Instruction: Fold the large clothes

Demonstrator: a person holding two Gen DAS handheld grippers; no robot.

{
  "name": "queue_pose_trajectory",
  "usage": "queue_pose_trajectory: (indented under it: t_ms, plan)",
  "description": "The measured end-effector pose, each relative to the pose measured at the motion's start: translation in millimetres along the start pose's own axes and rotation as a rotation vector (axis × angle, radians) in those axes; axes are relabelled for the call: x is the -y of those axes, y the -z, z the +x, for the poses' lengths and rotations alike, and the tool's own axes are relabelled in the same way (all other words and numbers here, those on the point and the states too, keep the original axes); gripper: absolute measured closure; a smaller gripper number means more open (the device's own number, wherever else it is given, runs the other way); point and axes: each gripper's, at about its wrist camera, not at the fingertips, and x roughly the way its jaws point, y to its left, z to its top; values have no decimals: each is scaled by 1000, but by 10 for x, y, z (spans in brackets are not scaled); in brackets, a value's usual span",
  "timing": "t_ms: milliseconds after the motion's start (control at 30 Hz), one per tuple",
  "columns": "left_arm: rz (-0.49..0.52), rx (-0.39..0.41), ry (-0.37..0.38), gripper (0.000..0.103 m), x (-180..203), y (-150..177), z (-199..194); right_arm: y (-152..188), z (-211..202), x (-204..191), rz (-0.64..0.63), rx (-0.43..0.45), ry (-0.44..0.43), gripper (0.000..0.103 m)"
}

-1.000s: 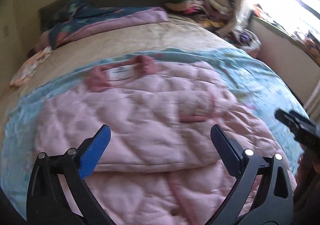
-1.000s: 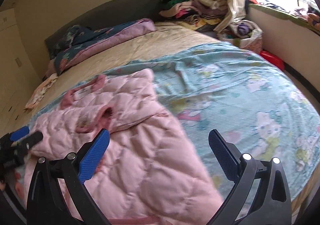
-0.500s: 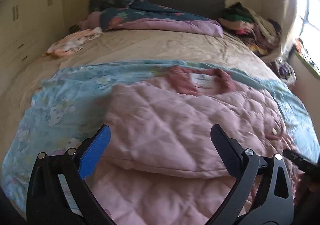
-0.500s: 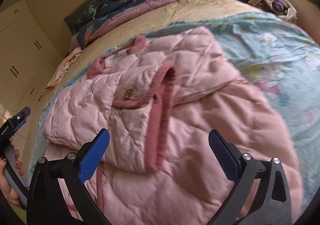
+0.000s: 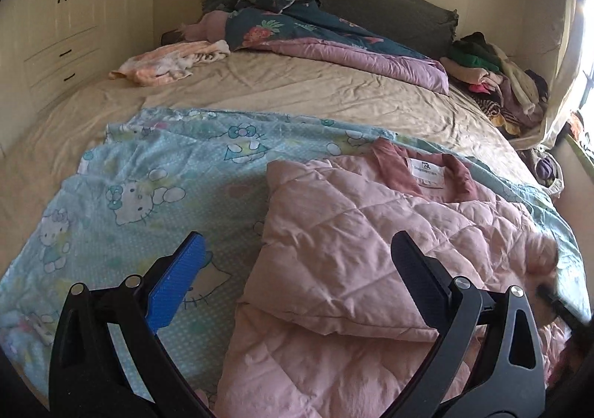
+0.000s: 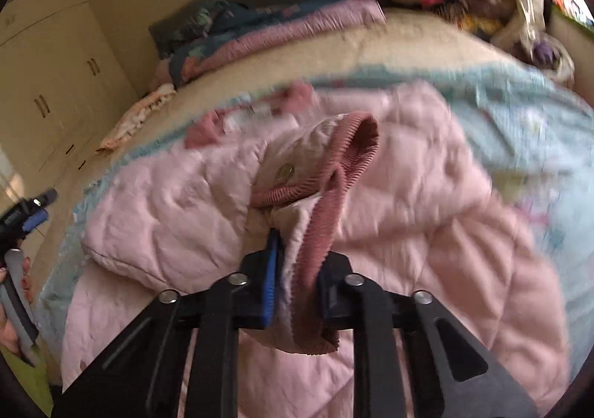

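The right gripper (image 6: 295, 280) is clamped on the ribbed cuff (image 6: 326, 202) of the pink quilted jacket (image 5: 371, 251) lying on the cartoon sheet (image 5: 148, 195), while the left gripper (image 5: 297, 269) (jaws wide, empty) hovers nearby, so pulling the sleeve unsupported may drag the folded body askew.

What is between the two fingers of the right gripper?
In the right wrist view, the right gripper is shut on the ribbed cuff of the pink quilted jacket.

One pink jacket (image 5: 371, 254), two hand-held grippers (image 5: 293, 277).
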Motion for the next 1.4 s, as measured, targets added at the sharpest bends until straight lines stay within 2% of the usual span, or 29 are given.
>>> queue_pose_trajectory:
  t_ms: [167,300,733,833,1000,1133,1167,1267,1400]
  plan:
    - [5,5,9,9,66,-91,23,-474,-221,-155,-136,104,17,91]
    - [48,-4,37,9,251,-130,81,-693,-209,-88,-177,128,46,92]
    - [145,-127,130,9,893,-45,525,-542,248,179,-113,19,101,90]
    - [156,-158,139,9,970,7,625,-521,265,205,-113,10,138,80]
    - [160,-224,136,9,995,131,830,-499,146,288,-79,43,176,41]
    - [150,-262,134,9,922,234,992,-492,62,267,-89,54,175,28]
    - [146,-268,133,9,893,246,1033,-496,59,245,-98,53,175,22]
    - [122,-283,143,9,816,271,1129,-501,61,95,-144,54,161,15]
    - [107,-297,160,8,709,317,1264,-515,183,-190,-217,24,130,14]
